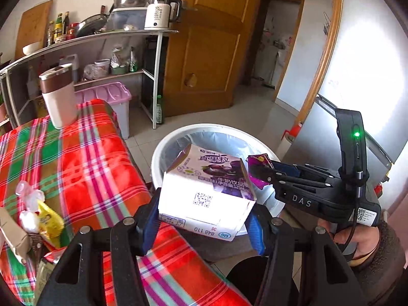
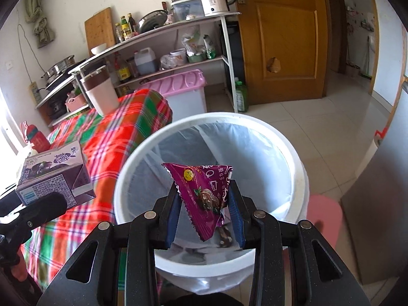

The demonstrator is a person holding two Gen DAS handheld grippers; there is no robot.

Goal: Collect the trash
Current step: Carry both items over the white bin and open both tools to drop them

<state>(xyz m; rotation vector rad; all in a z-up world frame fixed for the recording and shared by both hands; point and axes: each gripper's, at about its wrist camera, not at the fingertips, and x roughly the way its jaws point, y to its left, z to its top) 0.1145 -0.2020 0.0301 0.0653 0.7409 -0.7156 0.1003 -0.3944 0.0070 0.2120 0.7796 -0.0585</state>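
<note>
A boxy cardboard drink carton [image 1: 204, 191], white and purple with printed labels and a folded top flap, is clamped between the blue pads of the left gripper [image 1: 201, 225]. It is held over the near rim of a round white plastic bin [image 2: 280, 137], just right of the table edge. A crinkled, glossy magenta snack wrapper [image 2: 204, 193], roughly triangular and printed with a small yellow smiley, is pinched between the blue pads of the right gripper [image 2: 204, 219], its lower corner hanging free. The wrapper is held above the bin's open mouth. The bin is lined with a thin, translucent bag [image 2: 250, 153] folded over its rim; a few dark scraps can be seen at the bottom.

The table [image 1: 84, 158] on the left is covered with a shiny plaid cloth in red, green and purple that drapes over a rounded far corner. On it a tall cream tumbler [image 1: 59, 97] with a brown band is set at the far end, and crumpled wrappers [image 1: 40, 211] are left at the near left. Open tiled floor [image 2: 318, 117] is seen beyond and right of the bin. A pink-lidded storage box [image 2: 183, 86], a metal shelf rack [image 2: 178, 25] loaded with pots and bottles, and a wooden door [image 2: 285, 38] line the far side.
</note>
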